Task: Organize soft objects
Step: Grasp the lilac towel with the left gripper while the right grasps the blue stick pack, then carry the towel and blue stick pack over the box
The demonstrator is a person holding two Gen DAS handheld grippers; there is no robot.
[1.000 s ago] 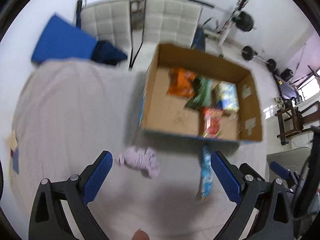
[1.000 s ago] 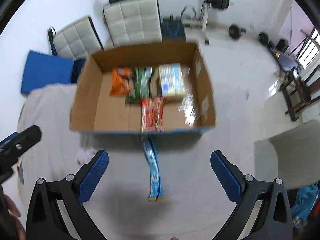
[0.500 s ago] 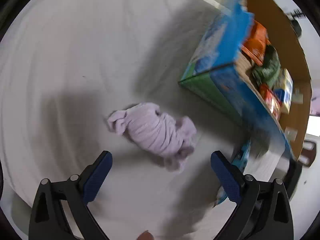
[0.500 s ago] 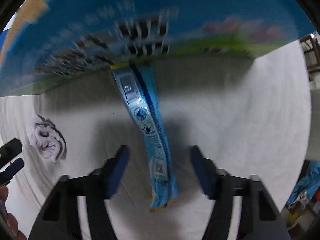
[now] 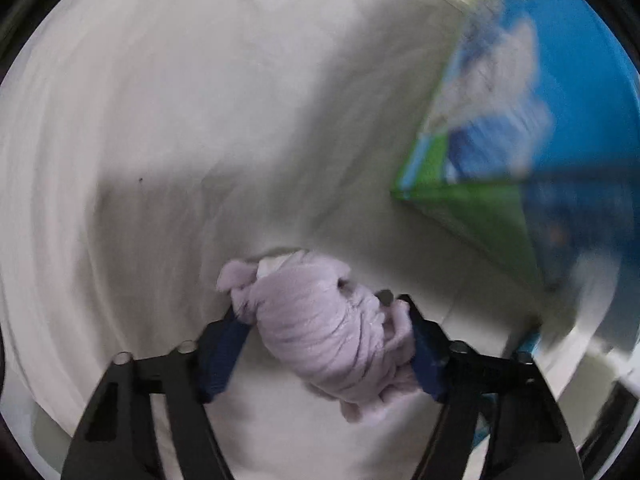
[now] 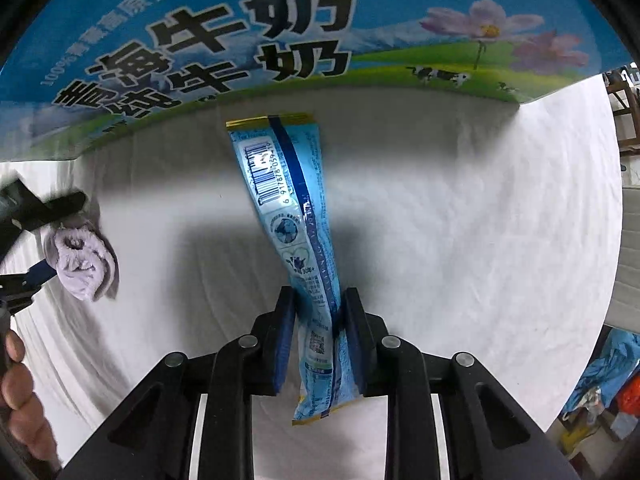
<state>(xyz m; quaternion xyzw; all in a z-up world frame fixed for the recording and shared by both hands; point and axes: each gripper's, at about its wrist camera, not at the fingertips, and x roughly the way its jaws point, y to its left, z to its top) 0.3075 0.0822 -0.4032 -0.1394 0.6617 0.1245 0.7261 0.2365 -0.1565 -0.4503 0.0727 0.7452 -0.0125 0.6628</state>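
A bunched lilac cloth (image 5: 328, 324) lies on the white sheet, and my left gripper (image 5: 324, 320) is shut on it, blue pads pressing both sides. The cloth also shows in the right wrist view (image 6: 82, 264), held by the left gripper (image 6: 44, 240) at the far left. A long light-blue snack packet (image 6: 296, 220) lies on the sheet, pointing at the box. My right gripper (image 6: 318, 320) is shut on the packet's near end. The cardboard box with blue printed sides (image 6: 280, 32) stands just beyond; its corner shows in the left wrist view (image 5: 520, 140). Its inside is hidden.
The white sheet (image 6: 460, 220) covers the table and ends at the right edge. A wooden chair (image 6: 628, 100) stands off to the right, and blue and orange items (image 6: 612, 376) lie on the floor at the lower right.
Both grippers dropped low to the sheet and closed. The left one took hold of the lilac cloth; the right one took hold of the blue packet's near end.
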